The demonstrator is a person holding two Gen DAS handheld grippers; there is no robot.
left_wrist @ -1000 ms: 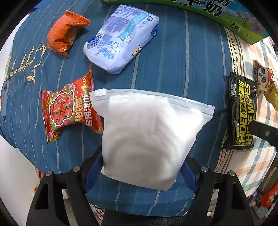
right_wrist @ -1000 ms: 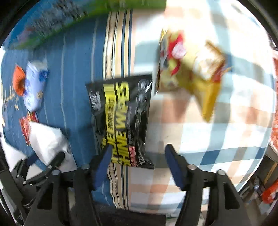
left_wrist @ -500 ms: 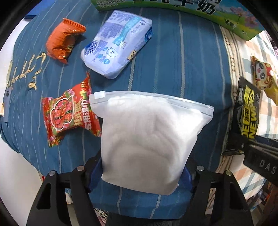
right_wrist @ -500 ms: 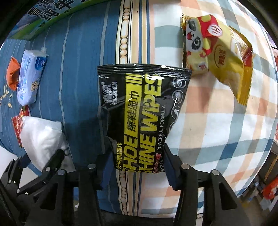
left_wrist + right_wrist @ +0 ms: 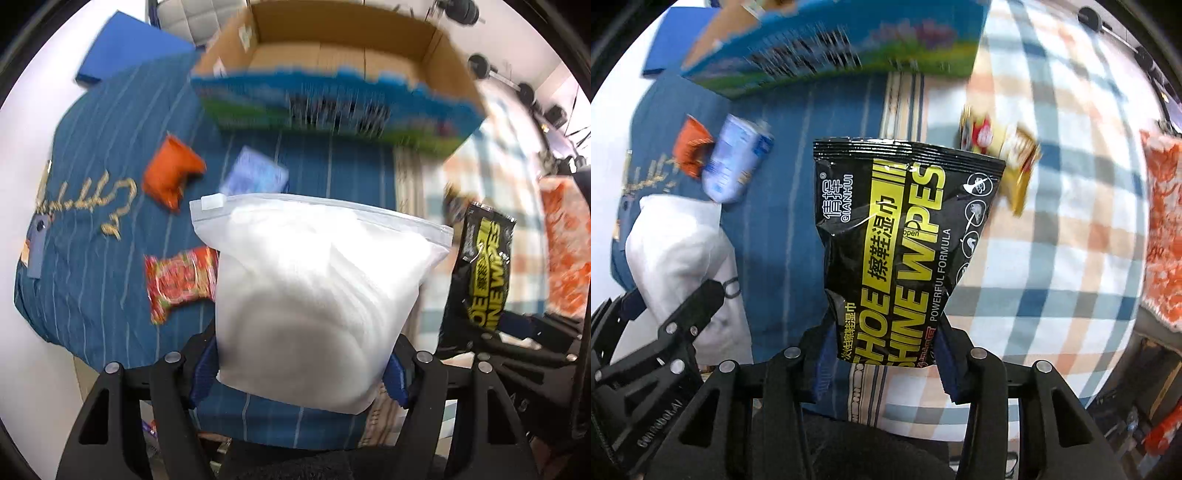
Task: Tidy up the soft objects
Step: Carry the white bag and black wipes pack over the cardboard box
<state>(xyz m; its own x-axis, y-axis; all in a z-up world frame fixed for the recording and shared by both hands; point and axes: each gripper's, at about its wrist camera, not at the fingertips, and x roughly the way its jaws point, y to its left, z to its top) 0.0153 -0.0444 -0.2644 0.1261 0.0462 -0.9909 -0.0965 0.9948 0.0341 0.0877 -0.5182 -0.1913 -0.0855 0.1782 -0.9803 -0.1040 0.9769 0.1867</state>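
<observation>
My left gripper (image 5: pixel 299 373) is shut on a white zip bag of soft pads (image 5: pixel 317 295) and holds it up above the blue striped cloth (image 5: pixel 92 147). My right gripper (image 5: pixel 882 354) is shut on a black and yellow shoe wipes pack (image 5: pixel 897 236), lifted off the bed; the pack also shows at the right of the left wrist view (image 5: pixel 484 273). An open cardboard box (image 5: pixel 340 62) with a blue and green printed side stands at the far edge. The white bag also shows at the left of the right wrist view (image 5: pixel 683 251).
On the blue cloth lie an orange packet (image 5: pixel 170 177), a pale blue tissue pack (image 5: pixel 255 177) and a red wet-wipe pack (image 5: pixel 177 280). A yellow panda snack bag (image 5: pixel 1001 151) lies on the checked cloth (image 5: pixel 1071 240). An orange patterned item (image 5: pixel 1163 229) is at the right.
Both grippers have risen and tilted up with their packs, so the open cardboard box has come into view. The shoe wipes pack has left the bed.
</observation>
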